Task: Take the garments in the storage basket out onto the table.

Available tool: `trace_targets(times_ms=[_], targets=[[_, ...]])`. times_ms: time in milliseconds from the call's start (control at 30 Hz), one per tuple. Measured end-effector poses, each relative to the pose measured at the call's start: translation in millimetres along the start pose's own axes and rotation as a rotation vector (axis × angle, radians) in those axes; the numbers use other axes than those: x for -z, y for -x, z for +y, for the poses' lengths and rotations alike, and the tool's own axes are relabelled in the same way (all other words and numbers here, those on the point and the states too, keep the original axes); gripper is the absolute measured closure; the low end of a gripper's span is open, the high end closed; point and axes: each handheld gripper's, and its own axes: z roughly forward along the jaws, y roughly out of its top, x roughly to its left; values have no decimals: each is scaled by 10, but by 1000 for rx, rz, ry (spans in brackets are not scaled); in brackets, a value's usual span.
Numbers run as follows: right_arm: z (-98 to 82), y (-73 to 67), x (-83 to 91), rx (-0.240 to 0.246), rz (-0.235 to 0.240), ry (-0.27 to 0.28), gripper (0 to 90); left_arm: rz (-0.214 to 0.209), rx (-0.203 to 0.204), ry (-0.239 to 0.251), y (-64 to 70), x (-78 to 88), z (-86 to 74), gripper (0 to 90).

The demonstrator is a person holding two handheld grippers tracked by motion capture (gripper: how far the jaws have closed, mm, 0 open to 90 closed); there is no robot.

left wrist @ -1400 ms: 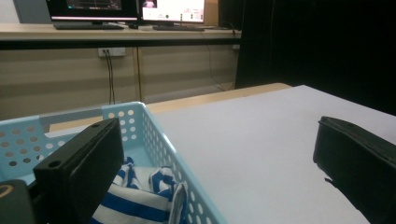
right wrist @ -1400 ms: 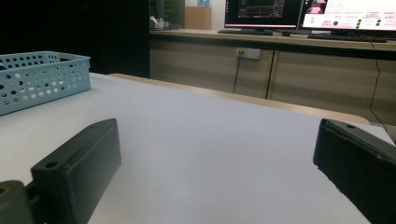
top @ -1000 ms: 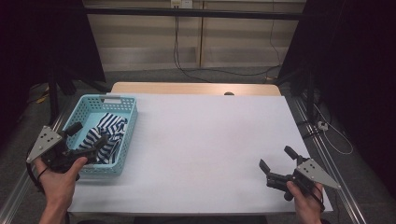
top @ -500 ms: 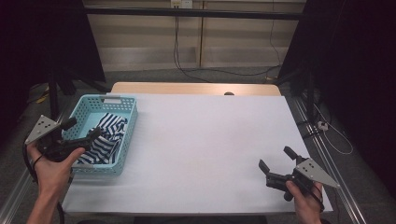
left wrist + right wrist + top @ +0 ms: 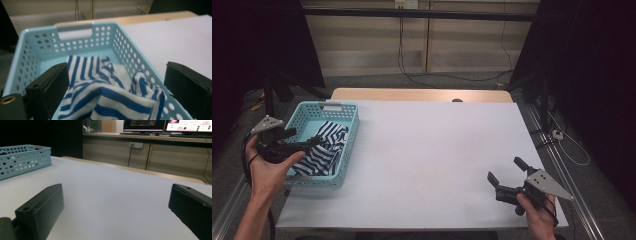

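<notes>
A blue-and-white striped cloth (image 5: 324, 147) lies crumpled in a light-blue perforated basket (image 5: 353, 130) at the table's left. My left gripper (image 5: 307, 136) hovers over the basket's left side, pointing right, and it is open. In the left gripper view its jaws stand wide apart around my left gripper (image 5: 118, 72), with the cloth (image 5: 95, 75) low between them, inside the basket (image 5: 75, 26); I cannot tell whether they touch it. My right gripper (image 5: 505, 170) rests near the table's front right corner, open and holding nothing. In its own view my right gripper (image 5: 117, 192) faces bare tabletop, the basket (image 5: 25, 157) far left.
The white table (image 5: 437, 150) has a wooden strip (image 5: 422, 95) along its far edge, with a small dark object (image 5: 457, 100) there. Metal rails run along both sides. Cabinets, cables and lit monitors (image 5: 175, 125) stand beyond the table.
My left hand has shifted a little to the right and turned at the basket's left side, jaws still apart over the cloth. The right gripper has stayed put.
</notes>
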Motion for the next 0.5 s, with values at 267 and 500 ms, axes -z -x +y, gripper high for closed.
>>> trace_targets(times_ms=[267,500], targets=[[-6,2,-5,-4,11,-4,0,-53,-38,-184,71,-230,9,99],[-6,-2,-6,2,19,-4,0,-21,-63,-216,108,-314,4,61]])
